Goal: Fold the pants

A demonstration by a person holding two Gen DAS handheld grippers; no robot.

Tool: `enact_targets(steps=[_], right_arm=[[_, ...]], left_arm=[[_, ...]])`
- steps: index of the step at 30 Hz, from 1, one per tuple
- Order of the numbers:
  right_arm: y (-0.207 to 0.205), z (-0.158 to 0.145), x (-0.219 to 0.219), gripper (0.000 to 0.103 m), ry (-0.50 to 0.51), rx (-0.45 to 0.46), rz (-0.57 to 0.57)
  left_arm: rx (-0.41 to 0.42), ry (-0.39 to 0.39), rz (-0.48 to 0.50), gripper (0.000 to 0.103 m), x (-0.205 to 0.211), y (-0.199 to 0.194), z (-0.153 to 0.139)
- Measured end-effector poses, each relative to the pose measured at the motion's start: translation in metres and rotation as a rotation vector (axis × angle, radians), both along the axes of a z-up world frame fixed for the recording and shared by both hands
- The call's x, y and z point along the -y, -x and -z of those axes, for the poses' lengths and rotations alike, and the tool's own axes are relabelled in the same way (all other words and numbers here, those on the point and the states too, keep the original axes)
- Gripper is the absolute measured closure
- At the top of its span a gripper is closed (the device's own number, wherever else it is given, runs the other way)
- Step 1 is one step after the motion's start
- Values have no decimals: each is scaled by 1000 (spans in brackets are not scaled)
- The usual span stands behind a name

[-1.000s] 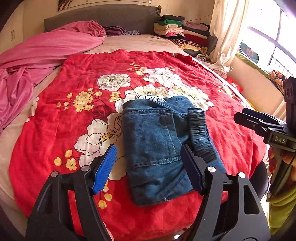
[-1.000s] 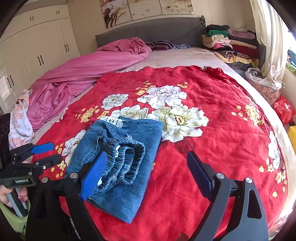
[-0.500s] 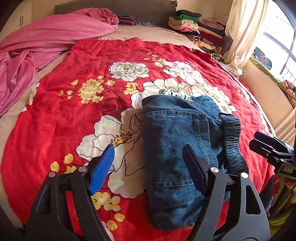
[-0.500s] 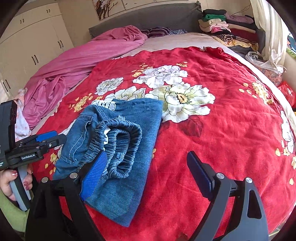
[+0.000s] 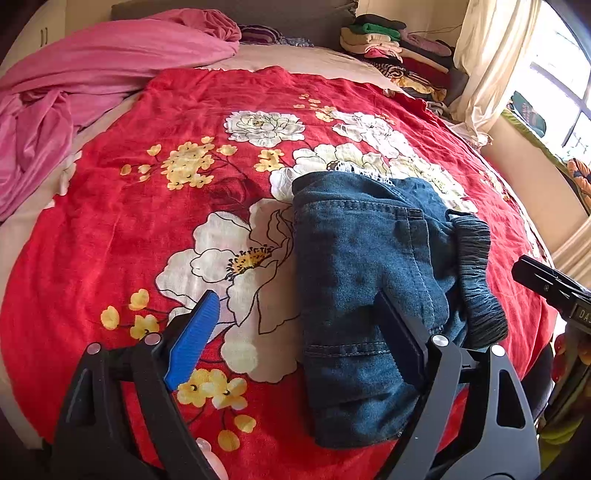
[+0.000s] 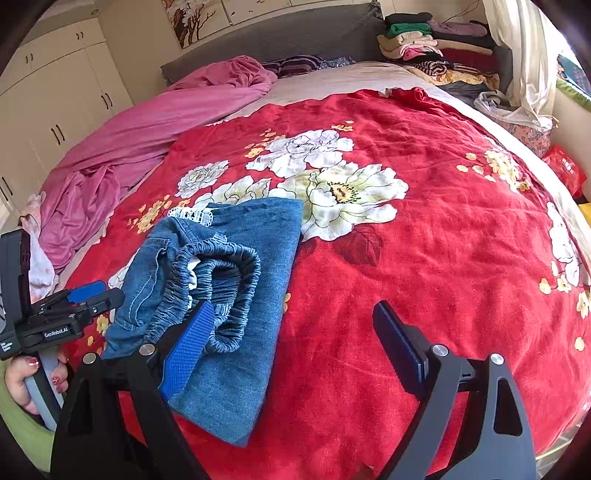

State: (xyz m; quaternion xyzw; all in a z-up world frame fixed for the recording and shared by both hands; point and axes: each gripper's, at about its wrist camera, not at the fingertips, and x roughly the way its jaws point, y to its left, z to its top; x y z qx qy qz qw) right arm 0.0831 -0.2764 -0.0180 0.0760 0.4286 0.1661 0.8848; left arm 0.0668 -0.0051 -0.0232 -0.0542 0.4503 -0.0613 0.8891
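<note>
**Holding two open grippers over folded jeans on a bed**

Looking along our left gripper [image 5: 295,328], we see its two black fingers spread wide, one faced with a ribbed blue pad [image 5: 192,343], holding nothing. The gap between them frames the near left edge of the folded blue denim pants [image 5: 365,280]. Our right gripper [image 6: 299,339] is spread just as wide and is also empty; its blue-padded finger [image 6: 188,350] sits in front of the gathered elastic waistband [image 6: 221,269], though we cannot tell whether it touches the cloth.

The pants lie as a compact rectangular bundle near the closest edge of the red blanket printed with white and yellow flowers [image 6: 424,258], with the ruched waistband curled open on top and a strip of white lace trim [image 6: 192,216] peeking out at the far end.

Beyond the blanket, a rumpled pink sheet [image 6: 155,129] runs along the left side of the bed up to the grey padded headboard [image 6: 280,35]. A stack of folded clothes [image 6: 424,40] sits at the far right corner beside a pale cream curtain [image 5: 491,55]. White wardrobe doors [image 6: 55,107] stand at the far left.
</note>
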Motion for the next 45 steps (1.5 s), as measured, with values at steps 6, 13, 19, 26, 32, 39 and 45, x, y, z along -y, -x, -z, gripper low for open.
enact_targets(steps=[6, 13, 19, 26, 32, 39, 45], right_arm=[[-9, 17, -12, 18, -43, -70, -35], [-17, 28, -18, 45, -97, -105, -67], [-29, 39, -18, 45, -171, -145, -76], [-37, 50, -20, 46, -221, -174, -70], [-31, 43, -29, 67, -206, -145, -87], [-14, 22, -44, 77, -84, -21, -143], [-8, 1, -45, 84, -72, 43, -146]], left_arm=[[-7, -2, 5, 25, 6, -11, 5], [-9, -26, 17, 25, 18, -24, 14], [-4, 34, 43, 40, 25, -25, 19], [-15, 112, 40, 44, 25, -30, 25], [-18, 125, 30, 58, 31, -26, 24], [8, 46, 18, 80, 48, -15, 14], [46, 31, 44, 82, 51, -10, -12]])
